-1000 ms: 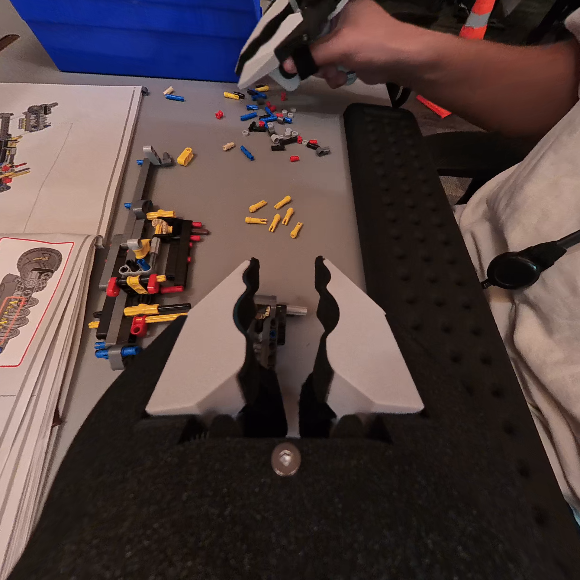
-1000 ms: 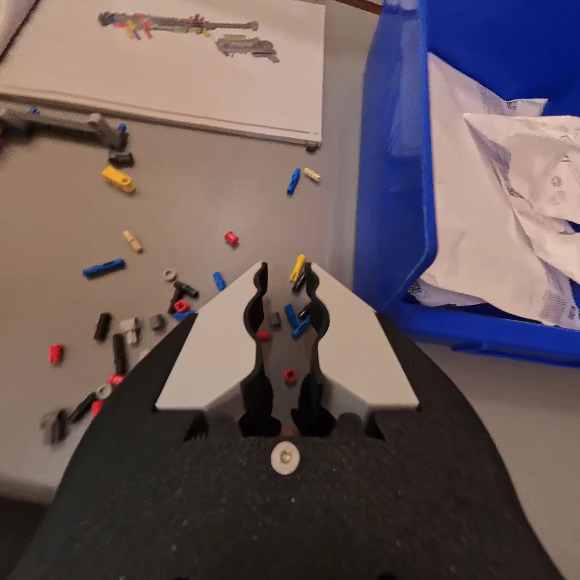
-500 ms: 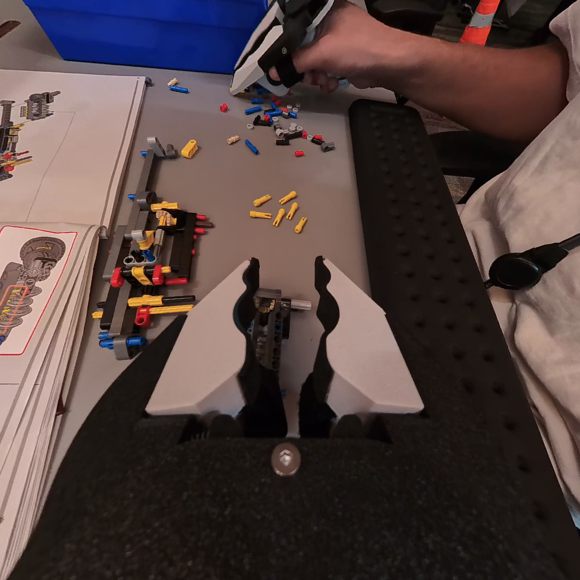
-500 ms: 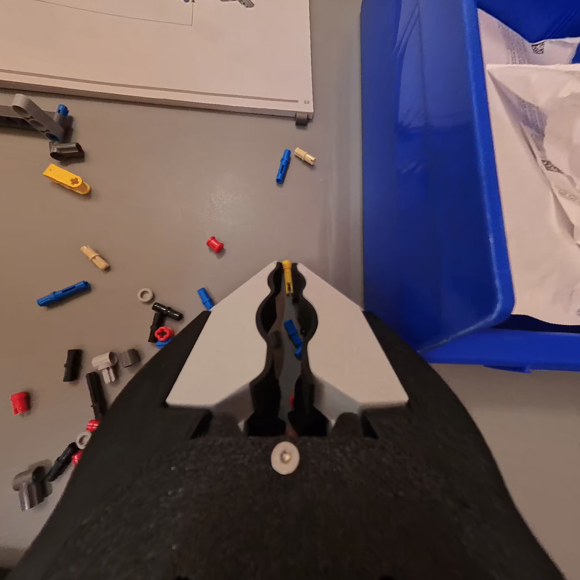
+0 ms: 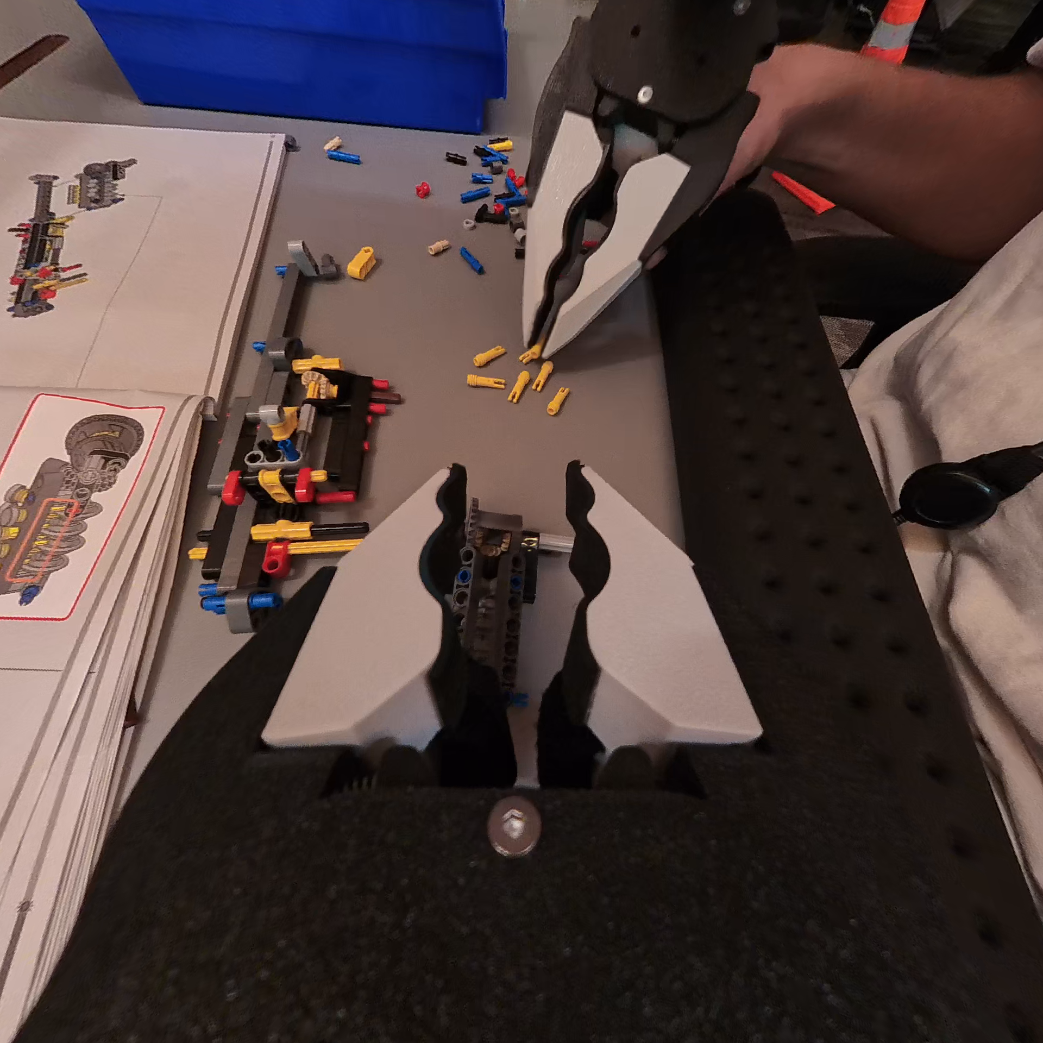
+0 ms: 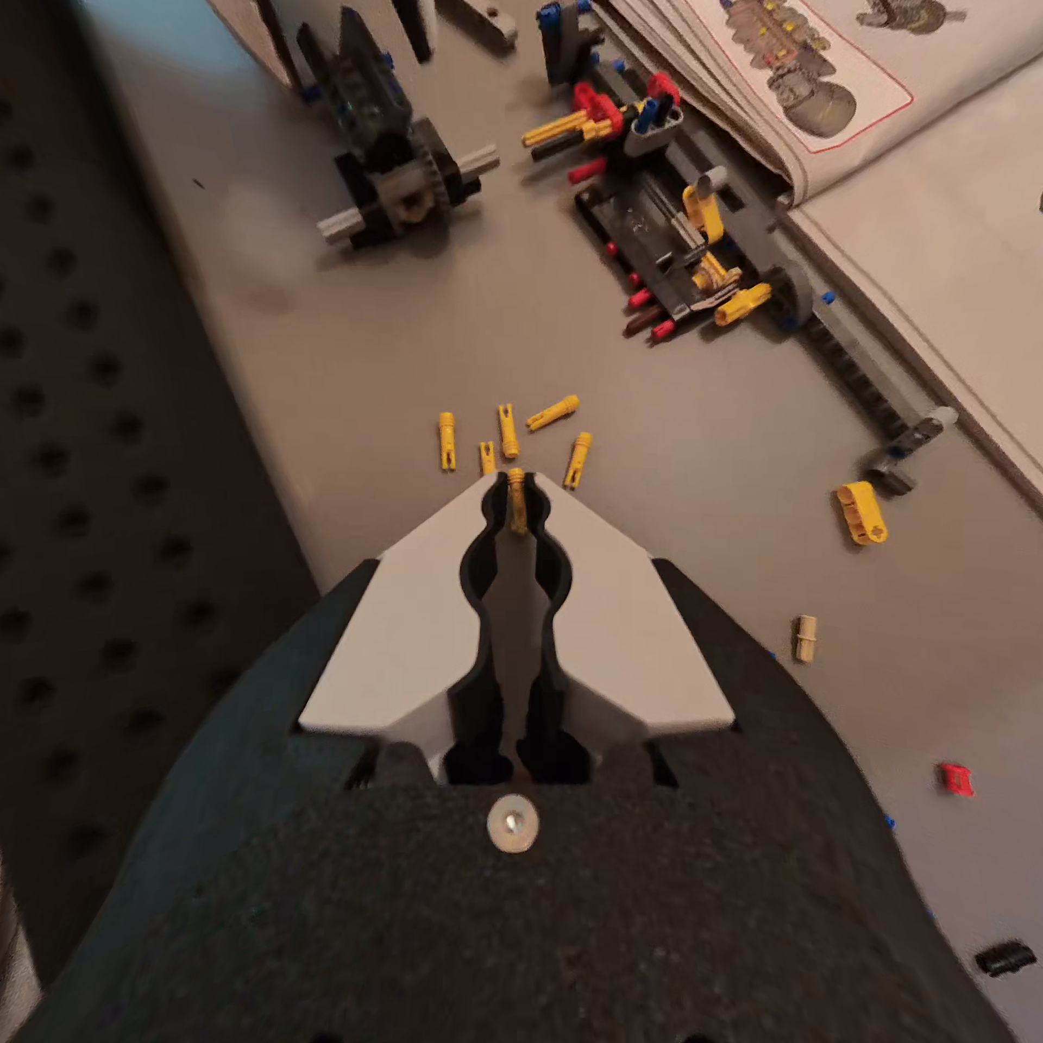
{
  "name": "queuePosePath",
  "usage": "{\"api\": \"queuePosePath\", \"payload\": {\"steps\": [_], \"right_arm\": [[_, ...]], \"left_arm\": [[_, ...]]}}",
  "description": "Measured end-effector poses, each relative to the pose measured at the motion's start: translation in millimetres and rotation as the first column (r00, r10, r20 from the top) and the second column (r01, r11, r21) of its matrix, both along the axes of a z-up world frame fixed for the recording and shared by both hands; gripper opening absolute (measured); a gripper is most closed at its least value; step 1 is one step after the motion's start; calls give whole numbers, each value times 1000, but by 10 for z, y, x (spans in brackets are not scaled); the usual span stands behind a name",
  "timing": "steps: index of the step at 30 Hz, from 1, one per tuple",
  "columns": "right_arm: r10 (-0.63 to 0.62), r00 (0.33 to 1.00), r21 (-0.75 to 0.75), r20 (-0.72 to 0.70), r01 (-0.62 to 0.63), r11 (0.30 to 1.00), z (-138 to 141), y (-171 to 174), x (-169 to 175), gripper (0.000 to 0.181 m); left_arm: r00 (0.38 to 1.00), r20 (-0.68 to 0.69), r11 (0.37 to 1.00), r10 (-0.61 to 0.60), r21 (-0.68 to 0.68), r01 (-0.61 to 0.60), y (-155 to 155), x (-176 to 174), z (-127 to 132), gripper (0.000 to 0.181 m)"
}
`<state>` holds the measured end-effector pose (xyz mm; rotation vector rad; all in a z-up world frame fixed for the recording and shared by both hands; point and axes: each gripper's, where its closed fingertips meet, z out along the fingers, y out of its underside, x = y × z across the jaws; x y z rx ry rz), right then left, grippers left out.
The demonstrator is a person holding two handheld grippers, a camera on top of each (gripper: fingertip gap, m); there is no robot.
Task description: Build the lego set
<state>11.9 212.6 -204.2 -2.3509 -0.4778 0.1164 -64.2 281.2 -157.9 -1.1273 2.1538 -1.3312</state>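
Apparently yellow pin (image 6: pixel 517 499) between jaws' tips.

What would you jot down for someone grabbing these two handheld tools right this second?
Right gripper: shut on a yellow pin, held at its fingertips just above the loose yellow pins on the table.
Left gripper: open, fingers either side of the small gear module, which stands on the table ungripped.
The long frame lies left of it beside the open manual; mixed spare pins sit farther back near the blue bin.
Done: two sub-assemblies partly built.
Left: fit the held pin, probably into the module, then continue.
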Motion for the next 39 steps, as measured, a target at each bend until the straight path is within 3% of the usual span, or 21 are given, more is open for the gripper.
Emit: {"api": "queuePosePath", "payload": {"steps": [8, 11, 13, 15, 17, 21, 23, 29, 39], "right_arm": [[-30, 1000, -6, -5, 30, 1000, -51, -7, 31, 9], [-61, 997, 48, -46, 63, 997, 100, -38, 63, 15], [-164, 985, 115, -58, 170, 979, 258, -152, 324, 17], [-405, 914, 202, 0, 397, 895, 358, -405, 943, 18], [-617, 783, 252, 77, 584, 772, 328, -829, 1537, 17], [-758, 652, 222, 28, 735, 640, 153, -1327, 1968, 17], [-771, 636, 213, 23, 750, 626, 89, -1398, 2052, 17], [-700, 710, 188, 78, 679, 709, 25, -1309, 1989, 11], [-692, 719, 137, 69, 680, 720, -38, -1304, 2043, 13]], "left_arm": [[1000, 5, 1000, -12, 7, 12, -34, -11, 6, 34], [1000, 3, 1000, -12, 5, 12, -37, -12, 2, 34], [1000, 0, 1000, -12, 4, 12, -37, -12, -5, 34], [1000, 0, 1000, -15, 4, 15, -43, -13, -3, 34], [1000, 5, 1000, -19, 2, 19, -56, -13, 7, 34], [1000, -3, 1000, -27, 4, 27, -78, -18, -12, 34], [1000, -8, 1000, -29, 5, 29, -84, -17, -27, 34], [1000, -10, 1000, -15, 0, 15, -53, -1, -33, 34], [1000, -6, 1000, -8, -2, 8, -34, 2, -18, 34]]}}
